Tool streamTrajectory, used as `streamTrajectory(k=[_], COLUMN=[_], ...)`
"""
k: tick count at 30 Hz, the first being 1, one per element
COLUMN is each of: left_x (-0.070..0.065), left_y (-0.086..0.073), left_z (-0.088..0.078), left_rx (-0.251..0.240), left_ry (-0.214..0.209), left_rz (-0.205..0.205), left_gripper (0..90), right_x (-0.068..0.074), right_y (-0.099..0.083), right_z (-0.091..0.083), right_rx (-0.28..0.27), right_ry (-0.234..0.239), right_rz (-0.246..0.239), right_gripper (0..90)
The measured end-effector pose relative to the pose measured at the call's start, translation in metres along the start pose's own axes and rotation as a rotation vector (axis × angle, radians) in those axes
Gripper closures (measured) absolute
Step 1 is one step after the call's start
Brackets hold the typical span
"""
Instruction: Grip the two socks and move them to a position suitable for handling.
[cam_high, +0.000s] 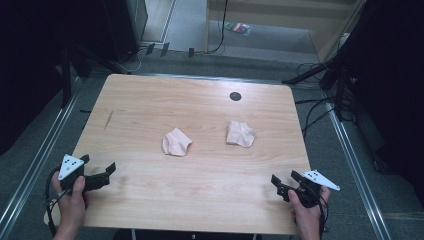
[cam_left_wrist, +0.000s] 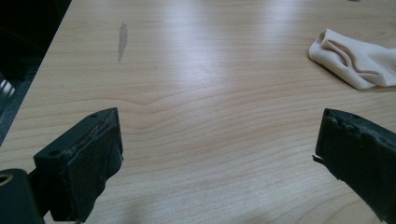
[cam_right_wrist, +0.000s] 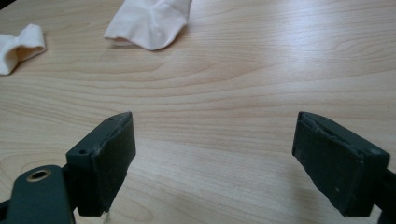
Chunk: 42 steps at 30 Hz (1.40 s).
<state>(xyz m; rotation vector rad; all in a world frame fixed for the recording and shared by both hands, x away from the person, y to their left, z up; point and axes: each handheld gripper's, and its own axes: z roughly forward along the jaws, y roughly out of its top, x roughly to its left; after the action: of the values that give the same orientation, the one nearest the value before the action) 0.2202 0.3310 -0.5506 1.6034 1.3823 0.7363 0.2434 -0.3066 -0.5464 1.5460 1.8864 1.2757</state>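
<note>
At the near edge of the wooden table (cam_high: 200, 200), the left gripper (cam_high: 97, 175) sits at the near left corner and the right gripper (cam_high: 285, 185) at the near right corner, each held in a hand. Both have their jaws spread wide with nothing between them; bare wood shows between the black pads (cam_left_wrist: 105, 154) in the left gripper view and likewise in the right gripper view.

Farther in, near the middle of the table, lie two small pale pink cloths, well apart from both grippers and from each other. The left cloth (cam_high: 176, 142) lies crumpled with raised folds, and the right cloth (cam_high: 240, 134) lies slightly farther back and flatter, with creases across it.

Both look light, soft and limp. They would likely sag and fold when lifted, not slip. A raised fold or a free corner seems the best place to pinch, since a flat middle offers little to bite.

Beyond them, a dark round hole (cam_high: 235, 96) sits near the far edge.
</note>
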Motion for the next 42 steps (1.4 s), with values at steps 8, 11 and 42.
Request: streamTrajectory(k=[8, 11, 42], left_x=[0.005, 0.005, 0.005], left_y=[0.001, 0.002, 0.001], left_z=[0.002, 0.003, 0.002], left_rx=[0.001, 0.012, 0.024], left_ry=[-0.042, -0.048, -0.057], left_rz=[-0.031, -0.02, -0.035], left_gripper=[1.1, 1.1, 1.1], right_x=[0.009, 0.024, 0.2], right_y=[0.005, 0.008, 0.053], right_z=[-0.003, 0.003, 0.105], right_rx=[-0.002, 0.022, 0.094], right_ry=[0.036, 0.042, 0.227], right_rz=[-0.014, -0.055, -0.218], right_gripper=[13.5, 13.5, 22.7])
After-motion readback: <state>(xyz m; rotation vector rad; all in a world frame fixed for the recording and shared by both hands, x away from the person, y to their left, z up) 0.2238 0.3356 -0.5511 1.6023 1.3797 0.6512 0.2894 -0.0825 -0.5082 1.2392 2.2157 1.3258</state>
